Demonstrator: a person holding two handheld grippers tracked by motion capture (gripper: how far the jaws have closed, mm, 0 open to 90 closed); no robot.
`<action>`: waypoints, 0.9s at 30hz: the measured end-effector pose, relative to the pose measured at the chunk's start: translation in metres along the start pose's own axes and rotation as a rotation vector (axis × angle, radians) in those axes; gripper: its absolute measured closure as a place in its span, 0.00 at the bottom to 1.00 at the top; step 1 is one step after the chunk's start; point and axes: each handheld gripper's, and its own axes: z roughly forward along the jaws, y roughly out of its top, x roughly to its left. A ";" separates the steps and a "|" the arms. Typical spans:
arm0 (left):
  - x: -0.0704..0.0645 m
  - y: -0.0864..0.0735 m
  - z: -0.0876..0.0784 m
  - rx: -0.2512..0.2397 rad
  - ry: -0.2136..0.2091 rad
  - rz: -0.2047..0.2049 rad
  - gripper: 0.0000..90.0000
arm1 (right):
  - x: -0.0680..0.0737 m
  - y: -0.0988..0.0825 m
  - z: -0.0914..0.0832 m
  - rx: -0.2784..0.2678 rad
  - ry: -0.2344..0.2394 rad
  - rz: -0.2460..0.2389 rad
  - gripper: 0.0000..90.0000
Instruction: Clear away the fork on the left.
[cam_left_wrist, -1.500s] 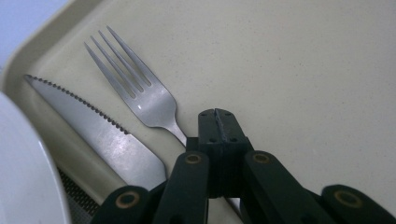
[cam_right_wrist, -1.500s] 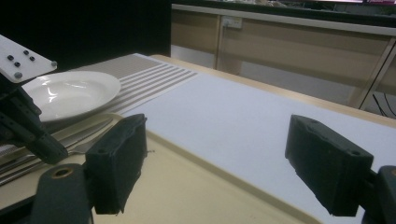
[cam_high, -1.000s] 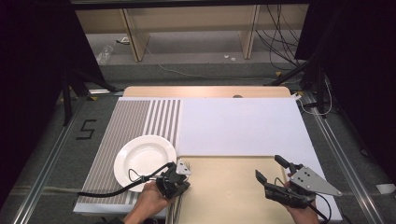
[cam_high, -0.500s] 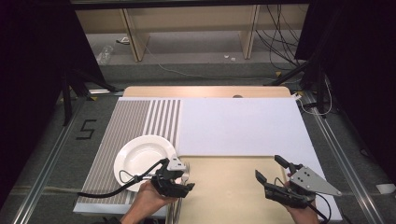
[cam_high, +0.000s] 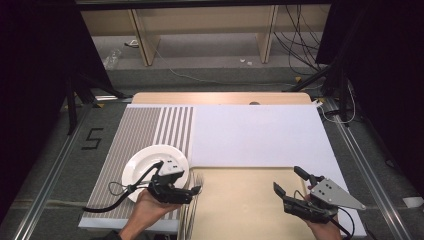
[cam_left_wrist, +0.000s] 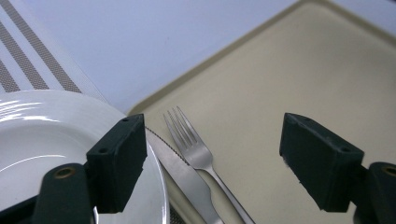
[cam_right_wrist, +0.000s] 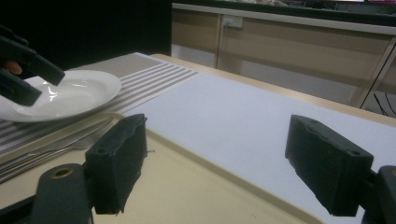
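A silver fork (cam_left_wrist: 194, 144) and knife (cam_left_wrist: 184, 177) lie side by side along the left rim of the beige tray (cam_left_wrist: 289, 79), right beside a white plate (cam_left_wrist: 42, 135). My left gripper (cam_left_wrist: 212, 135) hovers above them. Its jaws have just been opening and stand wide, with nothing gripped between them. From above, the left gripper (cam_high: 194, 191) sits at the plate's (cam_high: 145, 162) near-right edge and points toward the fork (cam_high: 198, 179). My right gripper (cam_high: 289, 180) hangs open over the tray's right side, and the gap between its jaws (cam_right_wrist: 215, 144) holds nothing.
The plate rests on a grey striped placemat (cam_high: 150, 125). A white mat (cam_high: 255, 132) covers the far right half of the wooden table. The tray (cam_high: 240, 200) sits at the near edge. Shelving and cables stand beyond the table.
The left gripper's jaws went from shut to wide open, and it rose and drew back slightly toward the plate. The cutlery stays on the tray rim. The right gripper kept still.
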 end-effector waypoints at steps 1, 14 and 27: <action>0.004 -0.001 -0.003 -0.017 -0.017 -0.025 0.25 | 0.000 0.000 0.000 -0.001 -0.001 0.000 0.24; 0.023 -0.004 -0.019 -0.125 -0.020 -0.103 0.18 | -0.002 -0.002 0.001 0.005 -0.002 0.008 0.24; 0.035 -0.018 -0.036 -0.224 -0.002 -0.150 0.18 | -0.002 -0.002 0.002 0.007 0.001 0.010 0.24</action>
